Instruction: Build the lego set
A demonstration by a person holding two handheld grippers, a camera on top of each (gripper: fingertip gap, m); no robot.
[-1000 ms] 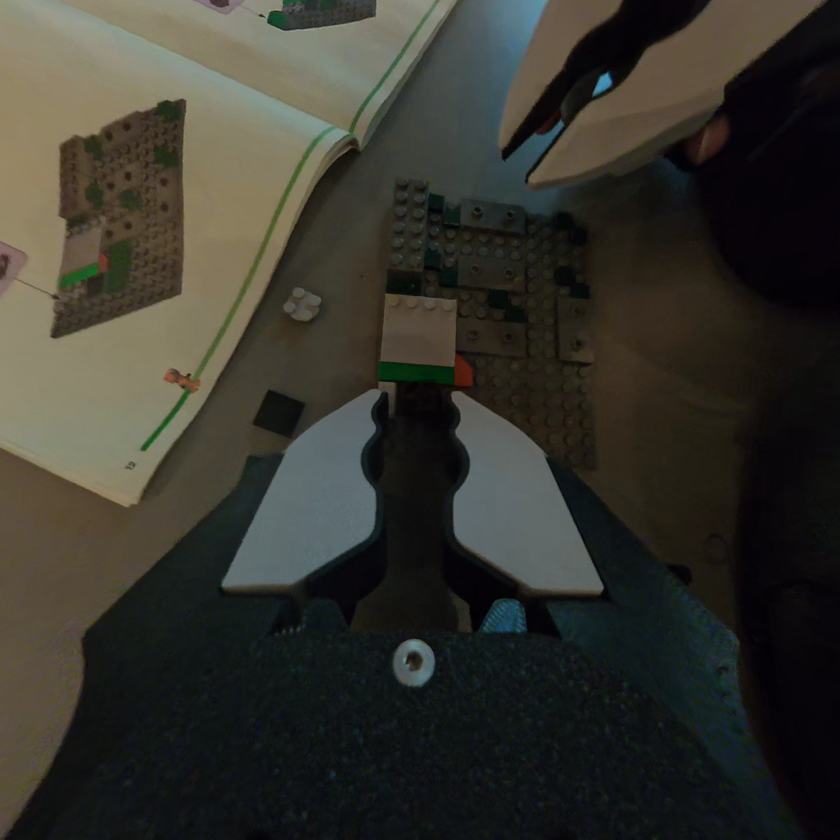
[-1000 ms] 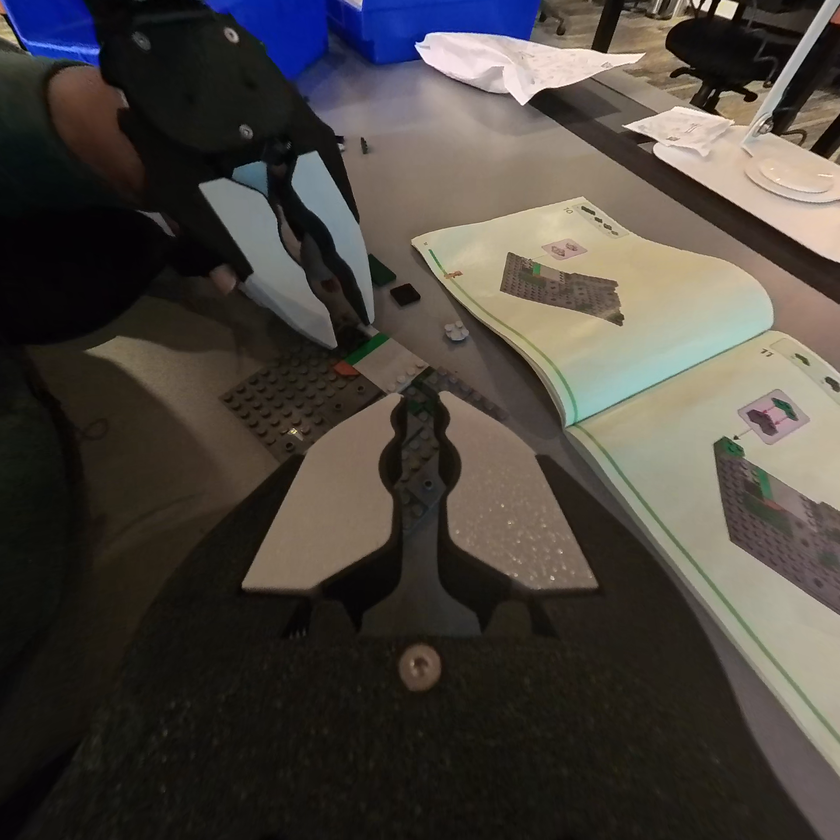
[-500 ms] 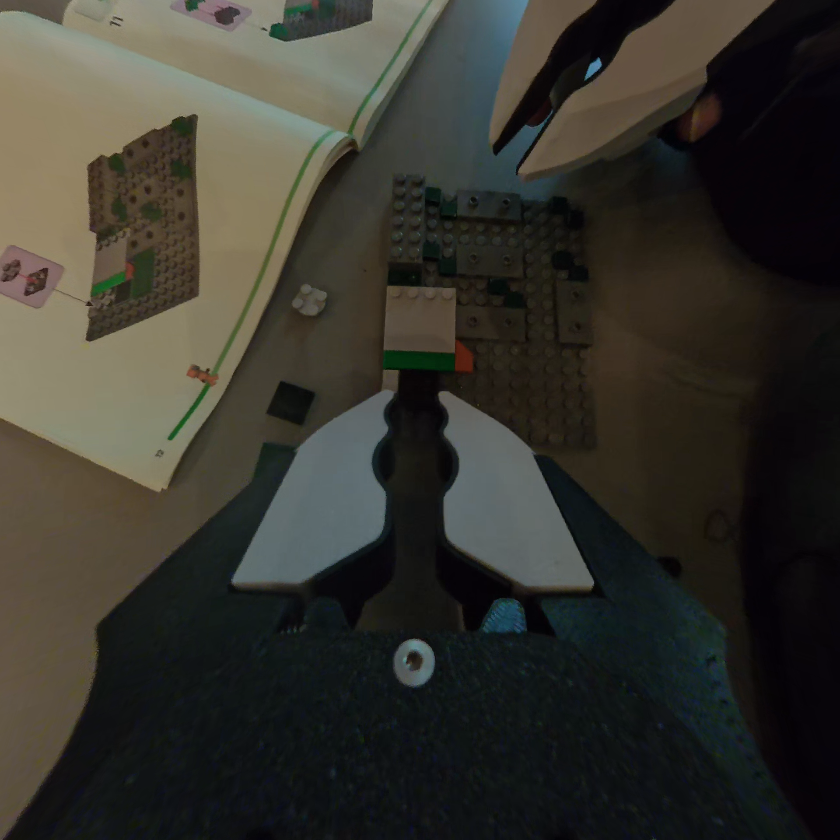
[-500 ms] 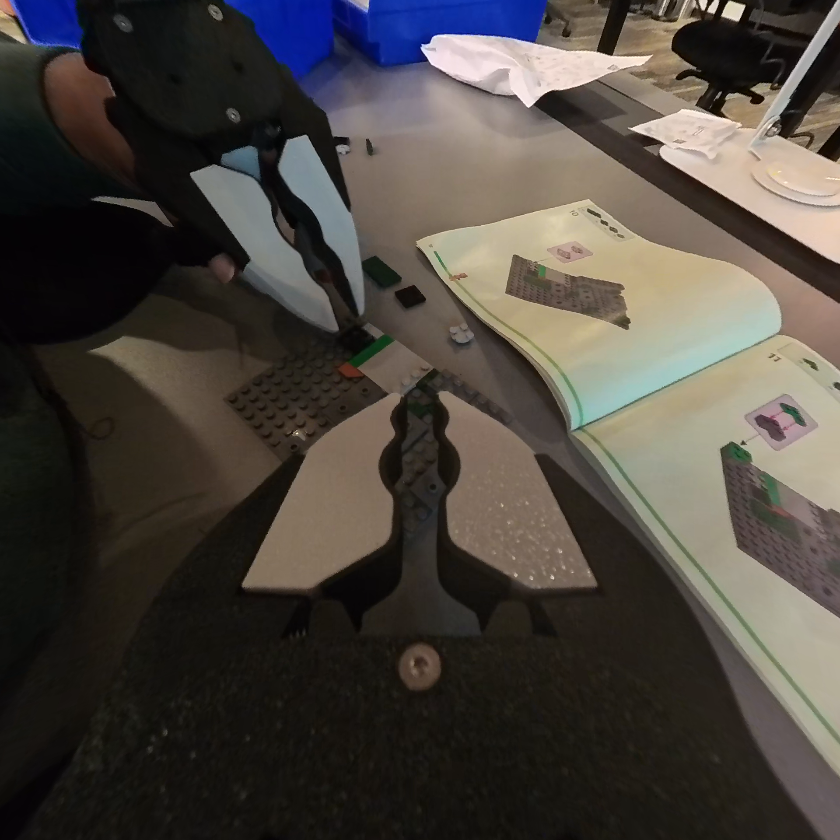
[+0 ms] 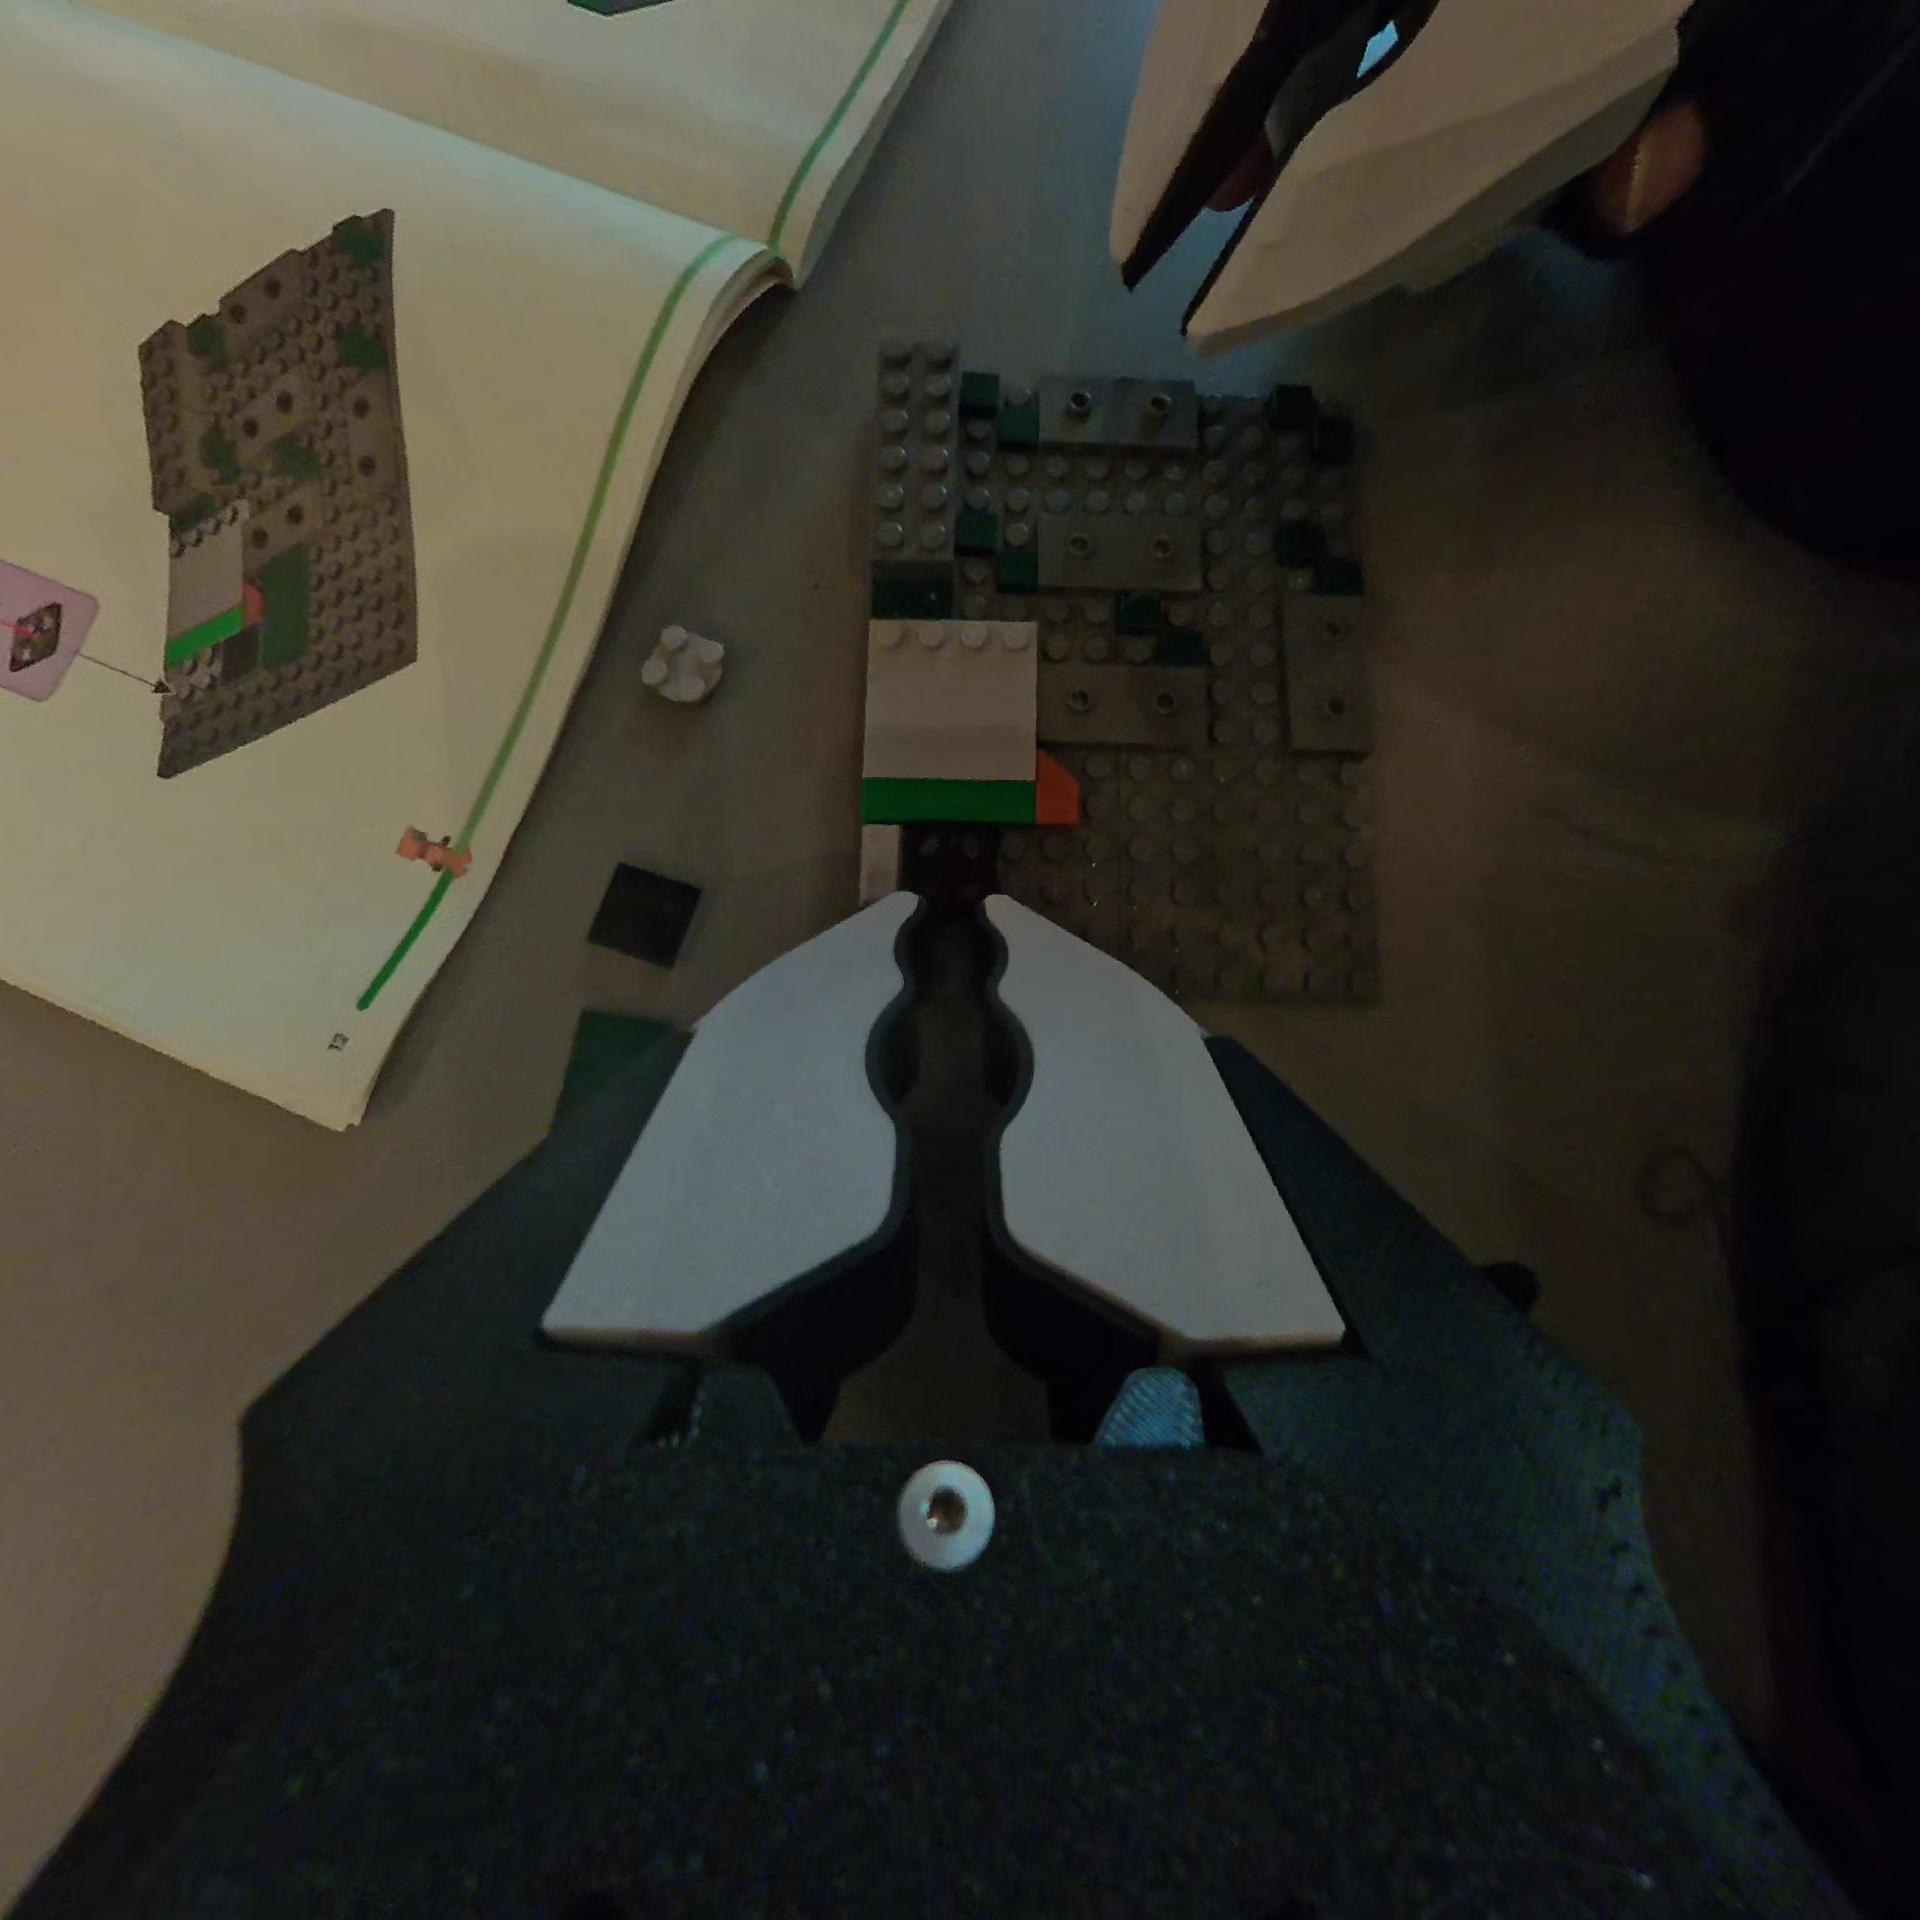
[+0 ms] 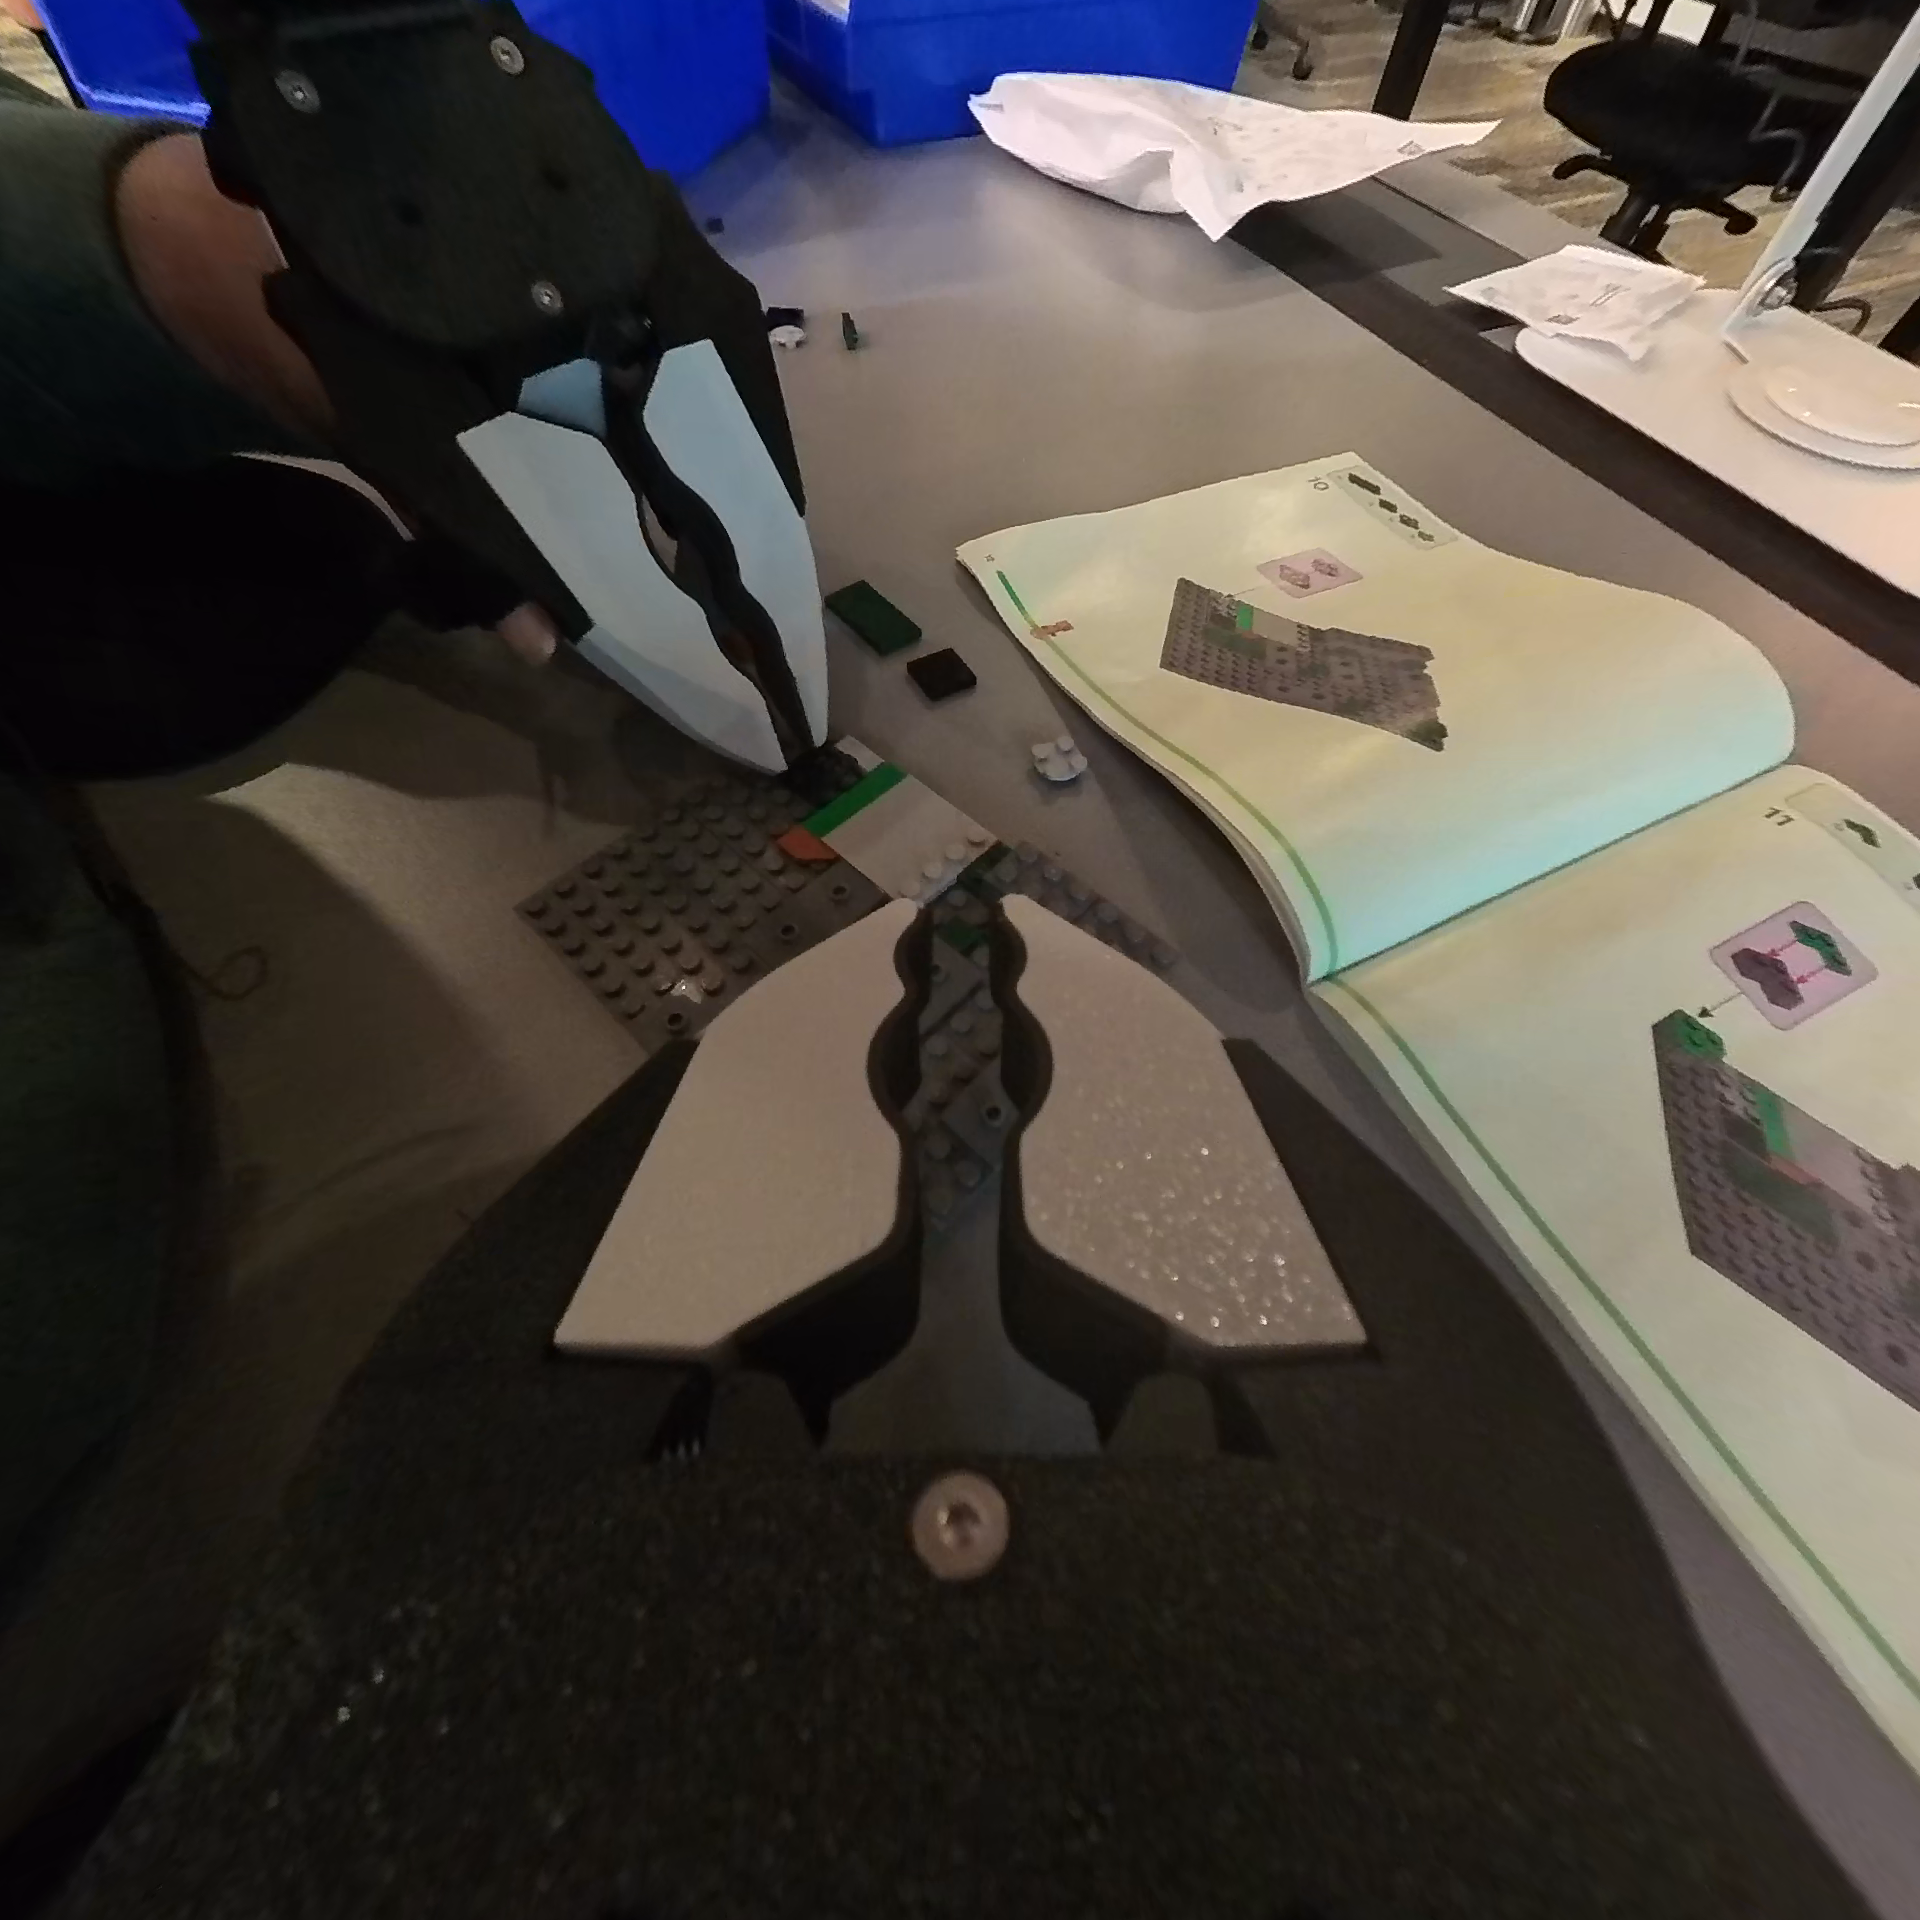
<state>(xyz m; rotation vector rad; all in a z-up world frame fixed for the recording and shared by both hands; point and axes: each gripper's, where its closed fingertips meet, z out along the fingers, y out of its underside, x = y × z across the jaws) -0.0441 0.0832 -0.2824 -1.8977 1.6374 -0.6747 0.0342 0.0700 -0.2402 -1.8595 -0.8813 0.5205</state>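
Observation:
A dark grey studded baseplate (image 5: 1247,883) lies on the table and also shows in the right wrist view (image 6: 644,914). On its left edge sits a white sloped piece (image 5: 951,717) with a green strip (image 5: 945,800) and an orange wedge (image 5: 1058,795). My left gripper (image 5: 951,902) is shut, and its tips rest on a small black brick (image 5: 945,857) on the plate beside the green strip. It also shows in the right wrist view (image 6: 805,758). My right gripper (image 6: 961,906) is almost shut and empty, and it hovers over the plate's far end.
An open instruction booklet (image 5: 312,520) lies left of the plate. Between the booklet and the plate lie a white round piece (image 5: 683,665), a black tile (image 5: 644,914) and a dark green tile (image 6: 873,616). Blue bins (image 6: 935,62) and crumpled paper (image 6: 1195,145) stand at the table's far side. About 10 cm separates my left fingertips from my right. About 4 cm separates my left fingertips from the white sloped piece (image 5: 951,717). Look for it in the right wrist view (image 6: 898,830) too.
My left gripper's fingers have narrowed from a wide gap around the black brick to almost shut. It lifted slightly, then came back down onto the brick. The right gripper has barely moved.

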